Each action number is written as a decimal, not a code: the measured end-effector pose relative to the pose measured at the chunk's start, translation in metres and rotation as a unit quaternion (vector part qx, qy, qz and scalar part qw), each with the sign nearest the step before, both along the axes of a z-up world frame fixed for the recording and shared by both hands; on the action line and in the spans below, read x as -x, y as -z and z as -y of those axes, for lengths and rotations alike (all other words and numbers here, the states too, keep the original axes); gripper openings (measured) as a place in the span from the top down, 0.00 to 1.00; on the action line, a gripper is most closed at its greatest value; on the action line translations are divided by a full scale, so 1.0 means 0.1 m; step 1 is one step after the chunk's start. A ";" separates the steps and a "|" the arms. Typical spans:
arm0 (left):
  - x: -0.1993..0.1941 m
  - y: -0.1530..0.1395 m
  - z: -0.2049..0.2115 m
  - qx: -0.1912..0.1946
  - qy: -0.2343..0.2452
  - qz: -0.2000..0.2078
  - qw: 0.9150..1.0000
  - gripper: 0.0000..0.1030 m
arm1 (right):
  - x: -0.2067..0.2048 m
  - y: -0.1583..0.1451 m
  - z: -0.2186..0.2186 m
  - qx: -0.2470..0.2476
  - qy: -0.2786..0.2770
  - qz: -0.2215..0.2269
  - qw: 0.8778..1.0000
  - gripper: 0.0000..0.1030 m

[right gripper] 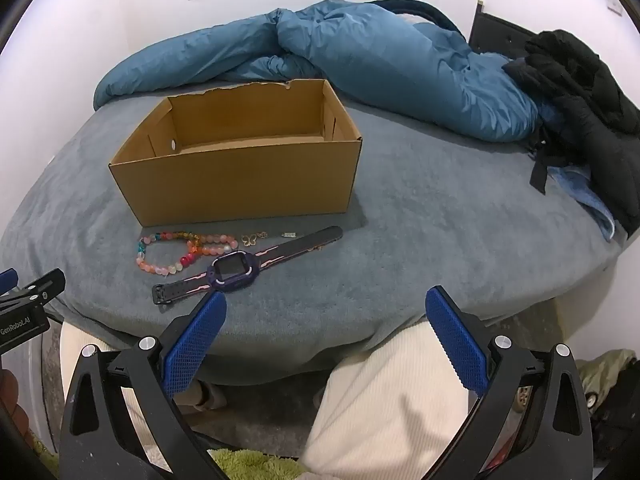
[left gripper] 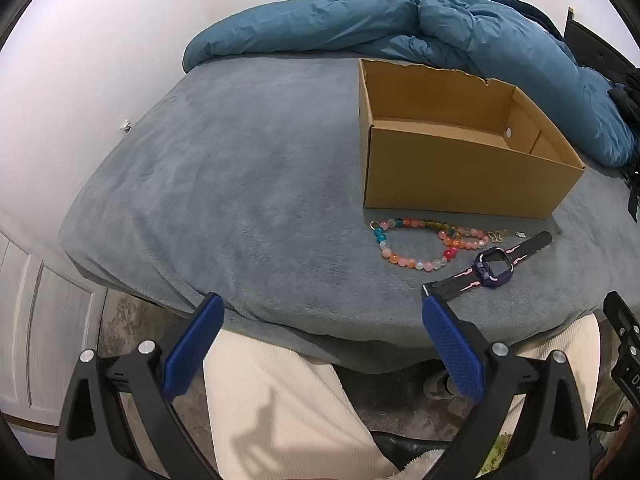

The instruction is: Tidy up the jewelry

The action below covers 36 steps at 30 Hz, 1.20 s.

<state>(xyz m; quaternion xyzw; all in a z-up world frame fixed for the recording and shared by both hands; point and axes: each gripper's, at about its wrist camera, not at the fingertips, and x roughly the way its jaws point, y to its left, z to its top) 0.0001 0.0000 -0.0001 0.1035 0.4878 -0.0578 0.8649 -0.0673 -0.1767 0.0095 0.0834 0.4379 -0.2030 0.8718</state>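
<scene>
Both grippers, left [left gripper: 320,304] & right [right gripper: 326,300], have jaws wide apart w/ nothing between. Just past the tips lie the watch [right gripper: 234,267], bead bracelets [right gripper: 182,250] & a small charm [right gripper: 251,239]; beyond them the cardboard box [right gripper: 240,178] looks empty, so nothing's sorted yet. Bed edge sits right under the jaws, w/ plenty of open blanket [right gripper: 440,220] to the right.

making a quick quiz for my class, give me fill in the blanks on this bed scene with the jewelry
1. The cardboard box has ____ inside it.
2. The purple watch lies on the grey ____.
3. The beaded bracelets lie between the box and the ____.
4. Both the left hand-held gripper and the right hand-held gripper are ____.

Missing words: nothing; blanket; watch; open
</scene>
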 end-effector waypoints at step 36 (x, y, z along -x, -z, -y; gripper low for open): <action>0.01 0.01 0.03 0.002 0.001 0.000 1.000 0.05 | 0.00 -0.01 0.03 0.000 0.002 0.000 1.000 0.07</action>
